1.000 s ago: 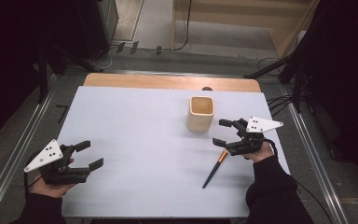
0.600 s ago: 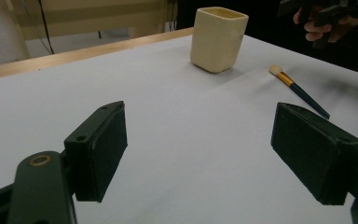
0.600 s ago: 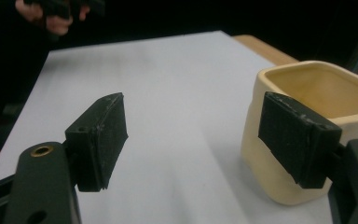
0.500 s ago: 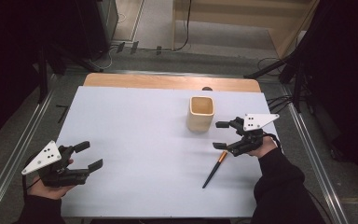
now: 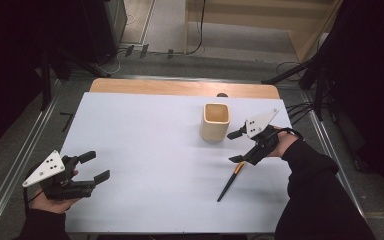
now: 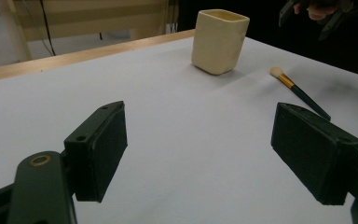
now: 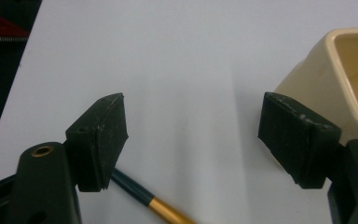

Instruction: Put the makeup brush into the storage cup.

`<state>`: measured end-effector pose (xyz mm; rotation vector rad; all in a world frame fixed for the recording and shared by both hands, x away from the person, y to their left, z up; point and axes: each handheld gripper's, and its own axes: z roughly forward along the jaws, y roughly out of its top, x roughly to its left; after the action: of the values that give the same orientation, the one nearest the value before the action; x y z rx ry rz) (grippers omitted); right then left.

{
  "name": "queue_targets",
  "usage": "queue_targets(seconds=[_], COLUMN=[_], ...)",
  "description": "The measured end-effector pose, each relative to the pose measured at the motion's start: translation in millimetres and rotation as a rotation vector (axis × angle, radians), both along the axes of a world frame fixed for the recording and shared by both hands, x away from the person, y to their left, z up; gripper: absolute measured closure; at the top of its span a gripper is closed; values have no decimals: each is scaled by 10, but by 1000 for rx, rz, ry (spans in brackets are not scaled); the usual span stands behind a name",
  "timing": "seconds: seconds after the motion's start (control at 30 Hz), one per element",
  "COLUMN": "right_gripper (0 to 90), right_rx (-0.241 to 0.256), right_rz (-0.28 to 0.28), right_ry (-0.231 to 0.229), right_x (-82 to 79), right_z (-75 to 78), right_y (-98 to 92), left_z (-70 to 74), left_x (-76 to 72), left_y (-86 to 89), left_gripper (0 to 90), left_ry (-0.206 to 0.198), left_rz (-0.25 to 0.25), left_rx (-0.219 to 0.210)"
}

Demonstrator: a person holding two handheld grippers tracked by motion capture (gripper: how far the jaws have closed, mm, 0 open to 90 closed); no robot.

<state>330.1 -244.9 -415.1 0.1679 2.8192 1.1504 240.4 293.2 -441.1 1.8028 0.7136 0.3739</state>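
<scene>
Where the white surface (image 5: 155, 150) runs toward its right edge, brush (image 5: 230, 180) lying flat, dark handle toward the near edge, gold ferrule and pale bristle tip toward the far side, apart from everything but the sheet under it. Seen in the left gripper view as pale tuft, gold band, then dark handle (image 6: 298, 91); seen in the right gripper view as dark handle and gold ferrule (image 7: 149, 200) passing low under the near jaw. Right claw (image 5: 236, 146) held just above the ferrule end, jaws wide apart, nothing between them, one jaw toward the brush, the other toward the cup. Cream square cup (image 5: 215, 121) upright just beside that claw on the far side, open top up, close to the brush tip but not touching it. Left claw (image 5: 95, 166) well apart at the near left corner of the surface, jaws likewise spread and holding nothing. Wooden strip (image 5: 180, 87) showing along the far edge beyond the white sheet.
</scene>
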Motion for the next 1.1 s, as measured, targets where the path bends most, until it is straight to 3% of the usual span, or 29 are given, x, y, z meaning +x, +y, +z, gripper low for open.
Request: queue_targets(seconds=[0.3,0.47,0.8,1.1], right_gripper=[257,257,268,279], right_rx=[-162,-244,-359,-398], right_rz=[58,109,220,286], right_ry=[-34,-52,-93,-82], right_x=[-13,-39,-74,-71], right_z=[40,-14,-120,-192], right_y=[27,71,172,242], left_z=[-7,-8,-18,-12], left_x=[7,7,15,7], left_y=[-12,-5,-7,2], left_gripper=[188,187,188,188], left_ry=[1,3,6,3], left_rz=[-4,0,-1,-4], left_rx=[5,6,12,6])
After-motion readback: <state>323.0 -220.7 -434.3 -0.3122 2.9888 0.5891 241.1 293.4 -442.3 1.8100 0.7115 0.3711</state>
